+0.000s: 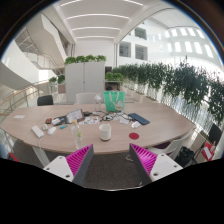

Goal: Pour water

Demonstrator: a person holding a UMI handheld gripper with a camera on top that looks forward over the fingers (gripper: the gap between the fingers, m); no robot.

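Note:
A large oval wooden table [60, 132] stands beyond my gripper. A pale green translucent jug [115, 100] stands at its far side. A white cup [105, 131] stands on the near part of the table, close to a small red coaster [133, 134]. My gripper [112, 160] is well short of the table, over the grey floor. Its fingers with magenta pads [80, 158] are wide apart with nothing between them.
Papers, a book and small items [60, 122] lie on the table's left part. A dark chair [45, 100] stands at the far left. White cabinets [85, 77] and a row of green plants [175, 80] stand behind and to the right.

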